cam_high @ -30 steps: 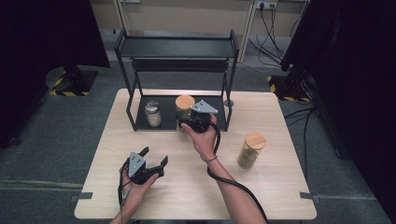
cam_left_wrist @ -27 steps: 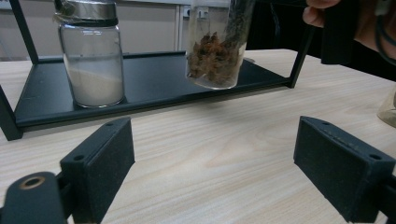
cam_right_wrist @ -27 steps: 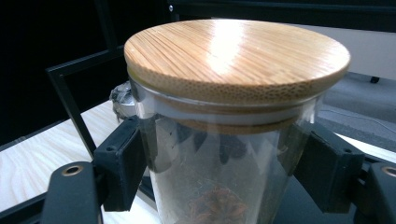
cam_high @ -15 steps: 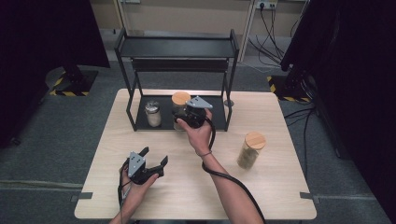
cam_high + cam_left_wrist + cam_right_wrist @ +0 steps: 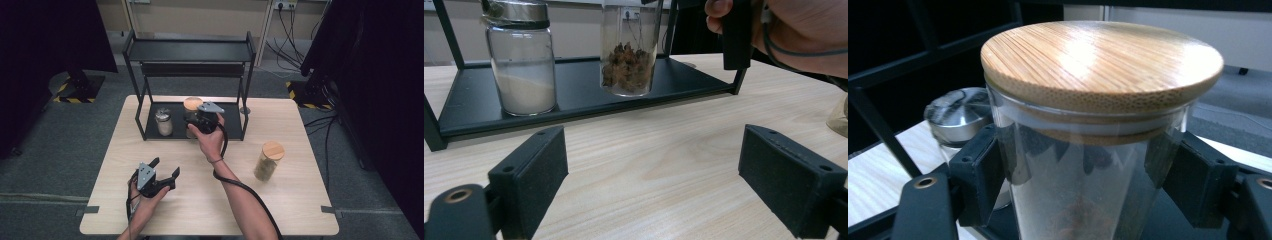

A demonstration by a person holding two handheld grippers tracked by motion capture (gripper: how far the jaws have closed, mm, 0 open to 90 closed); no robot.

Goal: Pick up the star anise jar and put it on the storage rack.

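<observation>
Bamboo caps the tall clear glass jar holding brown dried pieces (image 5: 1100, 150), which stands on the bottom tray of the black metal two-tier rack (image 5: 187, 50), just above the centre of the high view. The right gripper (image 5: 202, 121) has its fingers (image 5: 980, 172) on either side of the glass just under the lid, pinching the jar. In the left gripper view the jar's base appears to sit flat on the tray, near the middle top of the frame.

To its left on the same tray, near but apart, stands a short glass jar of white powder with a metal screw lid (image 5: 521, 60). If the jar is being set down here, the sound way is probably to let go only once the base sits fully flat, open the fingers evenly, and draw straight back toward the person so the shelf above and the rack post are not knocked.

The left gripper (image 5: 159, 176) rests low at the lower left of the pale wooden worktop (image 5: 300, 210), fingers spread and empty. A second bamboo-lidded glass jar (image 5: 268, 161) stands on the worktop at centre right.

The grip itself is hidden under the hand in the high view. What the brown pieces are cannot be told.
</observation>
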